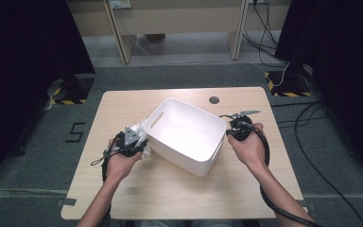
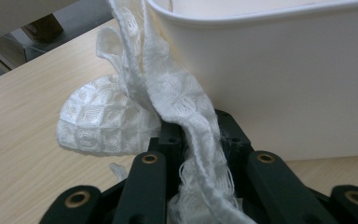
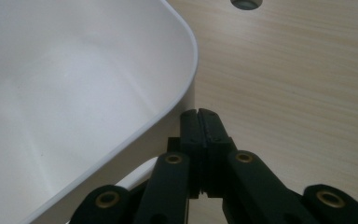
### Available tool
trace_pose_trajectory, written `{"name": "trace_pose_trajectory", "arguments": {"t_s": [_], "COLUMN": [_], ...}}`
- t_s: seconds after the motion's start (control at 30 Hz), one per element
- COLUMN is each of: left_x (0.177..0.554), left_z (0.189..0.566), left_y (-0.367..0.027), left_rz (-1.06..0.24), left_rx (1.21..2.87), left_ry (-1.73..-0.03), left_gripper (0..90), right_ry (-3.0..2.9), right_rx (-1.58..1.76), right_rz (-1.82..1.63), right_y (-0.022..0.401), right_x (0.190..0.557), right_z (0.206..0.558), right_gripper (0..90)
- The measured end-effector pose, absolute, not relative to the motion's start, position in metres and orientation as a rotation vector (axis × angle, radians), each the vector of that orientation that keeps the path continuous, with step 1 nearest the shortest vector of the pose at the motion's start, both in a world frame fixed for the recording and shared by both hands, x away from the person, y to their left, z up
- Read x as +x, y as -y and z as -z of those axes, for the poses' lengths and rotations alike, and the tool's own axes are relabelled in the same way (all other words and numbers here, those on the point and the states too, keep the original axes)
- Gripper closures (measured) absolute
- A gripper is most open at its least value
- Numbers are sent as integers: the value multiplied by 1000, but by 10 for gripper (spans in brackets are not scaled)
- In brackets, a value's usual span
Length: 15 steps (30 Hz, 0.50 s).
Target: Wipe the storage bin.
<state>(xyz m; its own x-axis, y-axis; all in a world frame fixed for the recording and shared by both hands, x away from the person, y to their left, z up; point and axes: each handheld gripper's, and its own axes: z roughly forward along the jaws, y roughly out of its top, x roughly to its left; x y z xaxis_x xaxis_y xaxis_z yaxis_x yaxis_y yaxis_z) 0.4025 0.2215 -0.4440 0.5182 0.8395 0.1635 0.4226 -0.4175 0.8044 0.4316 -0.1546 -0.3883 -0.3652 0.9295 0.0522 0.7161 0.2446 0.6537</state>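
Two black grippers: left gripper pinches waffle-textured white cloth; right gripper closed, empty, beside smooth rounded tub

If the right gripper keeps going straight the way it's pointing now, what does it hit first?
Most likely the white bin: the right gripper, jaws shut and empty, sits right at its outer wall near the rounded corner. Depth is unclear; it might slip past along the table instead.
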Motion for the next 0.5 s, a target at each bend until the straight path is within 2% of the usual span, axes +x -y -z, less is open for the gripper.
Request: {"name": "trace_pose_trajectory", "arguments": {"t_s": [0.1, 0.27, 0.5], "left_x": [397, 388, 387], "left_z": [444, 445, 444], "left_y": [-221, -224, -224], "left_rz": [-742, -716, -719], "left_rx": [2035, 2012, 2006], "left_ry": [-1039, -1044, -1052], "left_gripper": [748, 746, 743], "right_ry": [-2166, -2140, -2088], "right_rx": [1515, 1552, 1570], "right_rz": [-858, -888, -936], "right_y": [153, 158, 163], "right_x": [436, 449, 445], "right_z": [389, 390, 376], "right_gripper": [887, 821, 760]}}
